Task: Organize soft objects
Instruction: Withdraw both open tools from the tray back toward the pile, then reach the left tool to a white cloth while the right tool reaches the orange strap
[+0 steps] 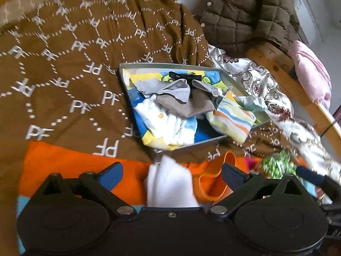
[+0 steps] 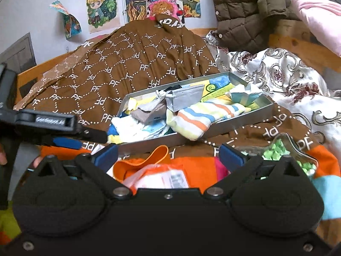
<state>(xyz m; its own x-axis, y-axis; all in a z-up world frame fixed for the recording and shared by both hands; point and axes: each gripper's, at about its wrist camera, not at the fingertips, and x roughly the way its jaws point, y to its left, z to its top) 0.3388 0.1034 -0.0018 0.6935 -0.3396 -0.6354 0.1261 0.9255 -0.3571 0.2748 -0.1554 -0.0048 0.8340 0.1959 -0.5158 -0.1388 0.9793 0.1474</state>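
— What sat around the work area when I looked through the wrist cameras?

— I saw a brown quilt [image 2: 119, 72] with a white "PF" pattern heaped over the bed. Behind it, coloured cartoon drawings [image 2: 140, 2] were stuck to the pale wall.

— Anything to the right?

— A quilted olive jacket [image 2: 245, 12] hung over the wooden bed frame [image 1: 275, 64], and a pink cloth [image 1: 311, 72] lay on that same rail. Below the jacket I made out a white satin sheet [image 2: 283, 74] with grey and maroon scrollwork, lying beside the quilt and touching it.
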